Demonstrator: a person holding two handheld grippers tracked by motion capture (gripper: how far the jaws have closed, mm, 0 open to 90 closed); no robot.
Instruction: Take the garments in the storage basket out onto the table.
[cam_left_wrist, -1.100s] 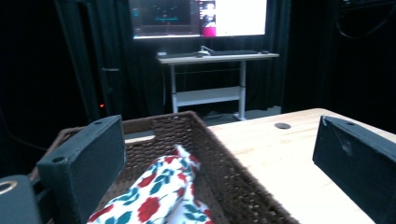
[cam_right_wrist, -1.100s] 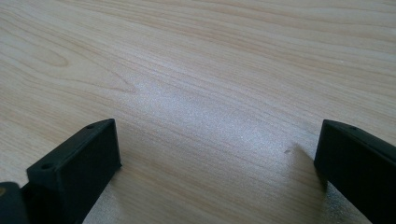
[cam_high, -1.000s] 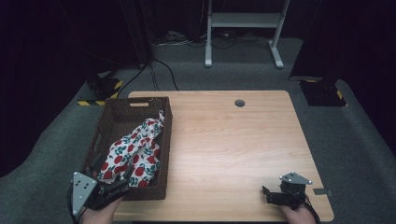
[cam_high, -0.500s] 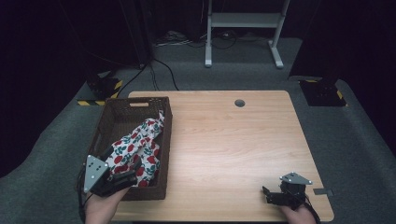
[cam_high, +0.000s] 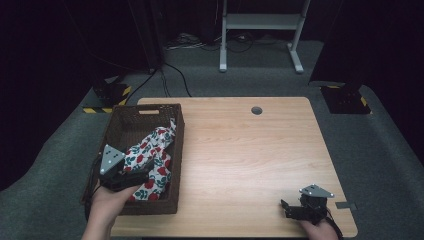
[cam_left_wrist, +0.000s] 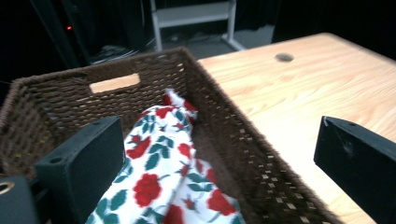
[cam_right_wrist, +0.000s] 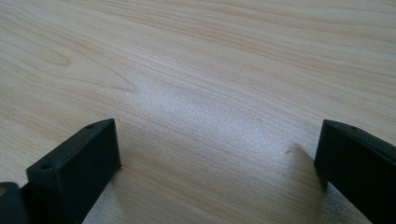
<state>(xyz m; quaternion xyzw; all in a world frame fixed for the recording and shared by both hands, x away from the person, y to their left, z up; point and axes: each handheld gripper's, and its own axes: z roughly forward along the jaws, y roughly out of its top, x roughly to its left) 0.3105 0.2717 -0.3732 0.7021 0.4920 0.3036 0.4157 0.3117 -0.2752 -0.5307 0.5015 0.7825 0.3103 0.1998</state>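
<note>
Left tongs: spread wide, pinching nothing, hovering over the near end of the woven basket. In the left gripper view, one jaw above the basket interior, the other out past the basket's right wall, over bare worktop.

Floral cloth (white, red roses, green leaves): bunched inside the basket, directly below and just ahead of the left tongs, running from between the jaws toward the far right corner of the basket. One tip of the cloth against the right wall, seen in the left gripper view. Contact between jaws and cloth: cannot tell.

Basket: dark brown, rectangular, handle slot in the far wall ahead of the left tongs. Sits at the worktop's left edge.

Right tongs: also spread, holding nothing, low over bare wood at the near right corner of the worktop, well apart from basket and cloth. In the right gripper view, plain wood grain between and ahead of both jaws.

Round cable hole in the worktop, far ahead of both tongs.
</note>
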